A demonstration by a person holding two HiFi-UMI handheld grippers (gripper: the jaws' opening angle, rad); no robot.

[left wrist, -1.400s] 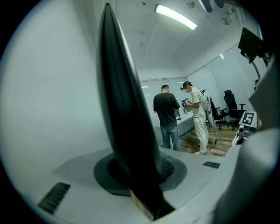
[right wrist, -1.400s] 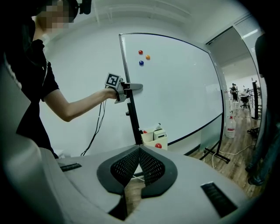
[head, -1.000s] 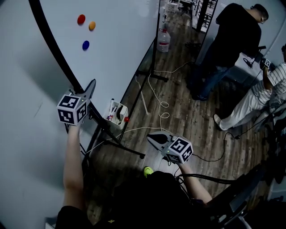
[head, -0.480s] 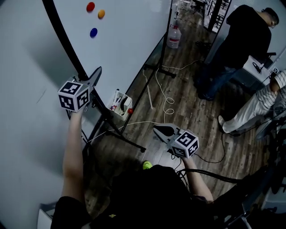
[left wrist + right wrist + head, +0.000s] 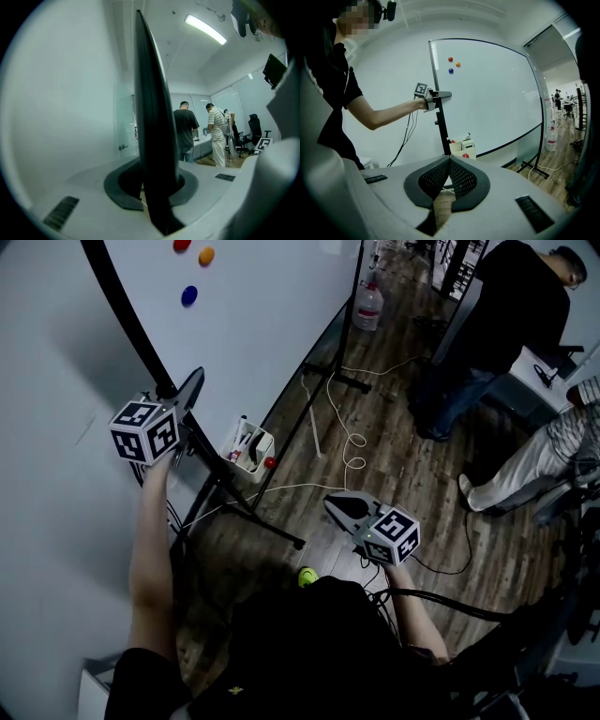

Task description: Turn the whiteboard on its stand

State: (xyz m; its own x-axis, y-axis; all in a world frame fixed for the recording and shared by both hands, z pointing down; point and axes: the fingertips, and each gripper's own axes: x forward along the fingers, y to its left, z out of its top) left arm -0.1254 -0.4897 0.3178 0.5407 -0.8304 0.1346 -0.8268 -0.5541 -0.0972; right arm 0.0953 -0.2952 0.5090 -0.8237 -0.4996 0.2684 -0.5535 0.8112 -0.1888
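The whiteboard point(image 5: 262, 315) stands tilted on its black stand, its black frame edge point(image 5: 127, 315) running down the left of the head view. My left gripper point(image 5: 192, 385) sits on that edge, jaws closing around it. In the left gripper view the black frame point(image 5: 150, 140) fills the gap between the pads. My right gripper point(image 5: 336, 505) hangs low over the wooden floor, shut, with nothing in it. In the right gripper view the whiteboard point(image 5: 497, 93) and the left gripper point(image 5: 445, 95) on its edge are ahead, and the right gripper point(image 5: 449, 161) has its pads meeting.
Three magnets point(image 5: 189, 294) stick to the board. A white box of markers point(image 5: 248, 448) sits by the stand's legs point(image 5: 253, 521). Cables point(image 5: 347, 442) lie on the floor, with a water bottle point(image 5: 368, 307) beyond. Two people point(image 5: 506, 324) are at the right.
The left gripper has crept a little up along the board's black edge. The right gripper has shifted slightly right, still low over the floor.
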